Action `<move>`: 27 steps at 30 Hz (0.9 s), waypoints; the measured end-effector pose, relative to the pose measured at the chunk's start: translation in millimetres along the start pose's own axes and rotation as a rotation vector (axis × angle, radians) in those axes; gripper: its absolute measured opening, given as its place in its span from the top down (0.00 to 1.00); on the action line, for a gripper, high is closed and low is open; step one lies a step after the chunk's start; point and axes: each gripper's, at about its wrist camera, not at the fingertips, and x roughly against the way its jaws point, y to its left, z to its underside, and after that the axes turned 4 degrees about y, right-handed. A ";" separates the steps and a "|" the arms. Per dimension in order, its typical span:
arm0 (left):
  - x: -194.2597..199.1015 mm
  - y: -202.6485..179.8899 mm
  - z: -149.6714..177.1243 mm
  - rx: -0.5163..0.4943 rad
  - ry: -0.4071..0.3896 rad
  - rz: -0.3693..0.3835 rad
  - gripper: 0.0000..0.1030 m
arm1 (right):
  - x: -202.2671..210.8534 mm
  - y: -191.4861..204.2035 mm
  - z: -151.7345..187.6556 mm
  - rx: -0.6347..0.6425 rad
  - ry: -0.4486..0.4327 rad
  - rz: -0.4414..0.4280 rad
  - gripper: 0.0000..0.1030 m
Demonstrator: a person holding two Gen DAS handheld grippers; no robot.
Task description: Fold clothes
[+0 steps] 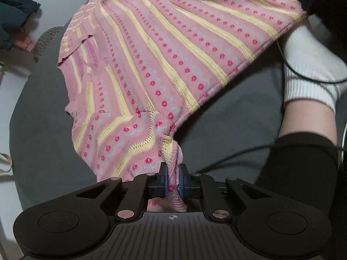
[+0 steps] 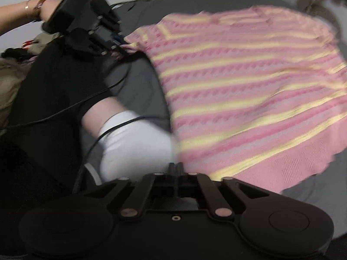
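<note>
A pink knit garment [image 1: 164,49] with yellow stripes and red flowers hangs stretched over a round grey surface [image 1: 43,134]. My left gripper [image 1: 173,171] is shut on a bunched corner of it, the fabric squeezed between the blue pads [image 1: 166,177]. Its far corner runs up to my right gripper [image 1: 312,4] at the top right. In the blurred right wrist view, the garment [image 2: 249,91] spreads to the right, and my right gripper [image 2: 176,166] has its fingers together at the cloth's near edge. The left gripper [image 2: 120,43] holds the opposite corner there.
A person's foot in a white sock [image 1: 308,65] and a leg in black fabric [image 1: 299,164] lie at the right, crossed by black cables [image 1: 288,65]. Dark clothing [image 1: 15,15] lies at the upper left. A hand with bracelets [image 2: 36,8] holds the left gripper.
</note>
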 end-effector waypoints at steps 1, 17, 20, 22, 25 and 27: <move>-3.0 0.8 -0.1 0.010 0.012 0.025 0.91 | -3.3 1.1 0.8 0.000 0.008 -0.007 0.99; 30.7 29.2 8.6 0.252 -0.108 0.159 0.21 | 21.8 -37.6 -40.5 -0.273 -0.323 -0.092 0.49; 46.6 78.8 14.6 0.461 -0.285 0.077 0.15 | 10.7 -43.5 -60.3 -0.330 -0.368 -0.154 0.49; 41.0 115.8 16.6 0.634 -0.361 0.030 0.15 | 4.4 -41.2 -74.4 -0.328 -0.375 -0.159 0.49; 3.4 171.2 24.1 0.921 -0.440 0.067 0.15 | -3.7 -38.7 -97.1 -0.323 -0.369 -0.163 0.47; -32.2 203.7 30.8 1.097 -0.468 0.149 0.16 | -9.3 -36.2 -108.9 -0.310 -0.349 -0.151 0.46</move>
